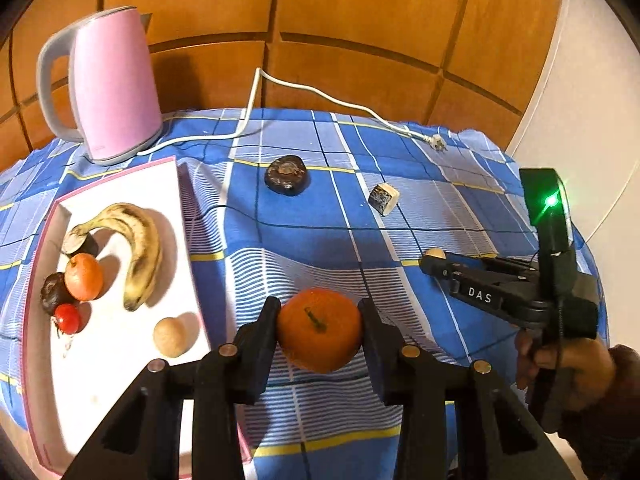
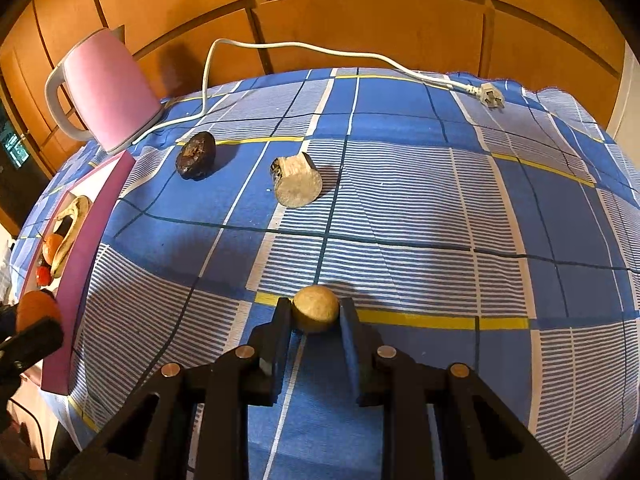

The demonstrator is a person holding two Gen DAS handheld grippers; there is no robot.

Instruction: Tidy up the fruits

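Orange (image 1: 320, 330) being clamped in left gripper (image 1: 320, 336) just beside tray (image 1: 120, 360), tan fruit (image 2: 316, 307) being pinched in right gripper (image 2: 315, 320) over tablecloth (image 2: 400, 200); both round skins being judged likely to slip out and roll away.

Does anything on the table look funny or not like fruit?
Yes. A pink kettle stands at the back corner, its white cord trailing unplugged across the cloth. It is no fruit.

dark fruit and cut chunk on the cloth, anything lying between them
Nothing: between the dark fruit and the cut chunk only bare checked cloth shows, clearest in the right wrist view.
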